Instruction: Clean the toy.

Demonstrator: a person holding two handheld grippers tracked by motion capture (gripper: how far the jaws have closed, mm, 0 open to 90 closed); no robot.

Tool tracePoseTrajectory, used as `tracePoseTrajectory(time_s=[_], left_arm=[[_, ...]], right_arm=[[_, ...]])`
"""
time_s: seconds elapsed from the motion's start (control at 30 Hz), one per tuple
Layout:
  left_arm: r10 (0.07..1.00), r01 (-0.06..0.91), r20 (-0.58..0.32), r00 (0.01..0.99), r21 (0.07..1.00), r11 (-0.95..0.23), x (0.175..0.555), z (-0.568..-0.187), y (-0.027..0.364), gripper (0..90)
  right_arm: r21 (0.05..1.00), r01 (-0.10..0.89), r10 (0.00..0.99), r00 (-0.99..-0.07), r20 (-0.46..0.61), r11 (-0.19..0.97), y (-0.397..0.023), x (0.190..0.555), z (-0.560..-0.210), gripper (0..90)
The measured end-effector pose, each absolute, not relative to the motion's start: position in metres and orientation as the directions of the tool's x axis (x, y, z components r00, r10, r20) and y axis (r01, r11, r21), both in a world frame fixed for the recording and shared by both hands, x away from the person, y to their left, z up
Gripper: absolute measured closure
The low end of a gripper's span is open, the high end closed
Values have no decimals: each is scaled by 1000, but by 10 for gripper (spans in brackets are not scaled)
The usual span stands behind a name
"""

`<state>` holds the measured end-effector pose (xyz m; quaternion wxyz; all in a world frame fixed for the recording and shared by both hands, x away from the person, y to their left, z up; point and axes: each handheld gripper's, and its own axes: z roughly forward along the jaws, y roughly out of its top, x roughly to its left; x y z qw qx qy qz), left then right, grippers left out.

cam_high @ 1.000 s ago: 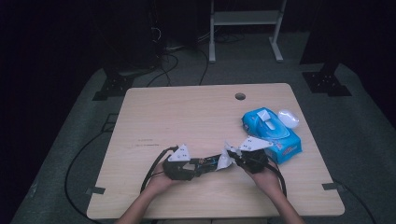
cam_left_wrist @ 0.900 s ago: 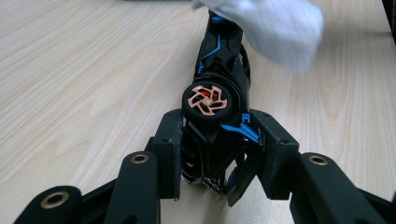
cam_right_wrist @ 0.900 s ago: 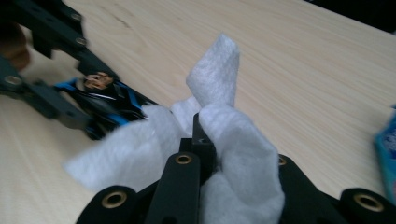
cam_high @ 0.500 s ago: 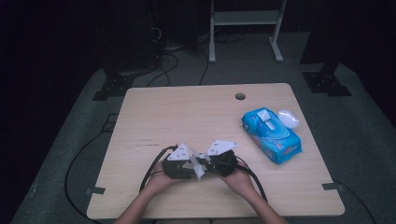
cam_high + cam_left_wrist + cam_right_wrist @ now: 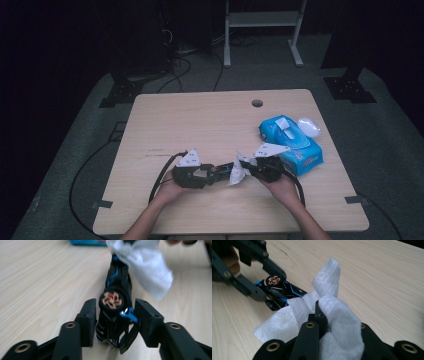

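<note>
A black and blue toy car (image 5: 222, 170) lies on the table (image 5: 200, 120), nose toward my right hand. My left gripper (image 5: 212, 175) grips its rear. In the left gripper view the pads (image 5: 90, 315) sit against the car's (image 5: 115, 300) sides; the jaws have just been opening slightly with the car between them. My right gripper (image 5: 250, 167) is shut on a crumpled white wipe (image 5: 237, 172). The wipe (image 5: 337, 312) drapes over the right gripper's (image 5: 337, 322) jaws and touches the front of the car (image 5: 279, 293).
A blue pack of wet wipes (image 5: 295, 142) lies just right of my right hand, with a white cap (image 5: 308, 126) beside it. A round cable hole (image 5: 257, 103) sits near the table's far edge. Cables trail from both grippers to the near edge.
My right gripper with the wipe slid left along the car half a second ago, then drew back right to its front. The left hand kept still.
</note>
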<state>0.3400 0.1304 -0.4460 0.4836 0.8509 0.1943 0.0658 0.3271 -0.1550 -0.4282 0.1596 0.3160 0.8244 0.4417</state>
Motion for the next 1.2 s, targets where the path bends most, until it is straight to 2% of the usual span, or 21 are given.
tracePoseTrajectory(time_s=[0.2,0.3,0.57,0.67,0.87,1.0,1.2], left_arm=[[420,409,-251,872,846,-343,349,-441,140,444],[445,485,-329,833,822,-299,355,-444,142,445],[425,582,-449,786,769,-264,358,-449,142,373],[424,595,-459,781,753,-281,357,-451,141,359],[412,652,-521,748,693,-307,358,-459,135,260],[401,641,-509,762,683,-351,356,-464,128,255],[412,576,-424,806,721,-386,349,-461,124,277]], right_arm=[[829,374,654,-756,14,415,-157,325,-429,817],[827,375,652,-758,14,418,-158,324,-429,817],[831,371,653,-757,13,414,-160,319,-431,817],[831,369,653,-758,9,416,-160,318,-431,817],[835,367,657,-754,7,411,-161,313,-432,816],[831,367,656,-755,3,418,-163,308,-433,817],[822,367,651,-759,-6,435,-166,302,-436,816]])
